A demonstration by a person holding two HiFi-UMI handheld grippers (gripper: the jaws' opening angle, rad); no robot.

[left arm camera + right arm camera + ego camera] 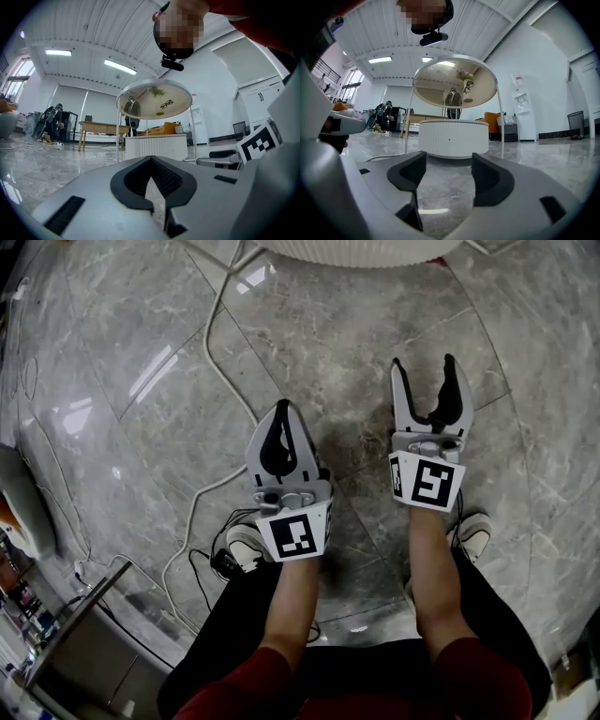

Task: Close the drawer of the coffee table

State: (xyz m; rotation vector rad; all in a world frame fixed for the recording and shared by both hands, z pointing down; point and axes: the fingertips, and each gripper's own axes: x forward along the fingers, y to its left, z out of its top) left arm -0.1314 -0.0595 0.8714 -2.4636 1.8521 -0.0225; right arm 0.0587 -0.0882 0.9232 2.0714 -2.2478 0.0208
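Far ahead on the floor, the round coffee table [453, 137] stands upright, well beyond the right gripper's [449, 161] parted, empty jaws and the left gripper's [151, 161] closed ones.

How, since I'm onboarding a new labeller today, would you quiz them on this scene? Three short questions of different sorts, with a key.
1. True or false: the right gripper has its jaws apart with nothing between them.
2. Pick one. The jaws of the left gripper are: A) wide apart; B) together at the tips, with nothing held; C) clamped on an object.
3. Short answer: is either gripper touching the coffee table?

Key: 1 true. 2 B. 3 No, both are held above the floor, short of the table.
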